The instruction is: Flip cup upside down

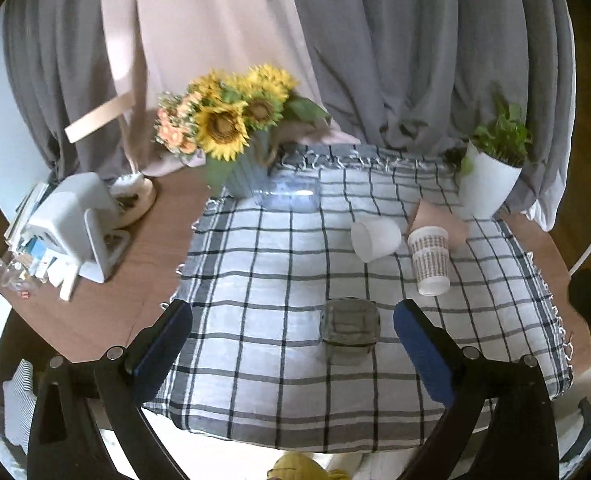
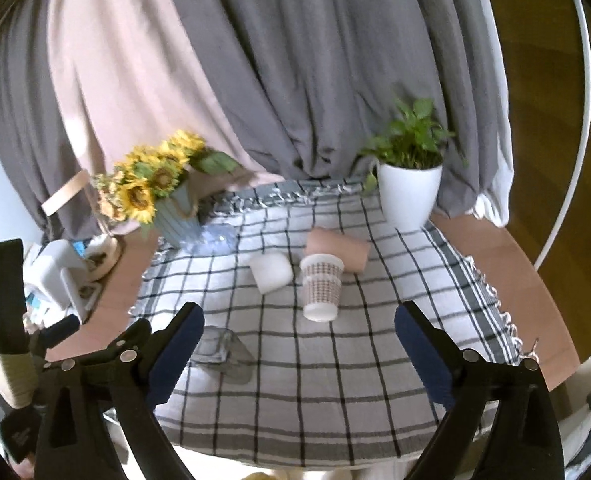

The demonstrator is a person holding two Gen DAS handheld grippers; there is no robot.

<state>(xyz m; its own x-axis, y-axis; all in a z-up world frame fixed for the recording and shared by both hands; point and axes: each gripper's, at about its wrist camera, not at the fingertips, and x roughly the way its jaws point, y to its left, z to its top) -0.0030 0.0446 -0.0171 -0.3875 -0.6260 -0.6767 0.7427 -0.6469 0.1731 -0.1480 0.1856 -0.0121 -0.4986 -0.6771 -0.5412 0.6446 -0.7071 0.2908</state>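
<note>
A patterned paper cup (image 1: 429,260) stands on the checked cloth (image 1: 255,264), its wider end up; it also shows in the right wrist view (image 2: 321,286). A white cup (image 1: 375,239) lies on its side just left of it, also in the right wrist view (image 2: 271,272). A clear square glass (image 1: 349,330) stands upside down near the front, between my left gripper's fingers; it shows in the right wrist view (image 2: 225,354) too. My left gripper (image 1: 291,344) is open and empty above the cloth. My right gripper (image 2: 299,348) is open and empty, in front of the paper cup.
A pink roll (image 2: 341,250) lies behind the cups. A sunflower vase (image 1: 231,136) and a clear plastic box (image 1: 289,196) stand at the back left, a white plant pot (image 1: 489,184) at the back right. A white appliance (image 1: 75,224) and clutter stand on the wooden table's left.
</note>
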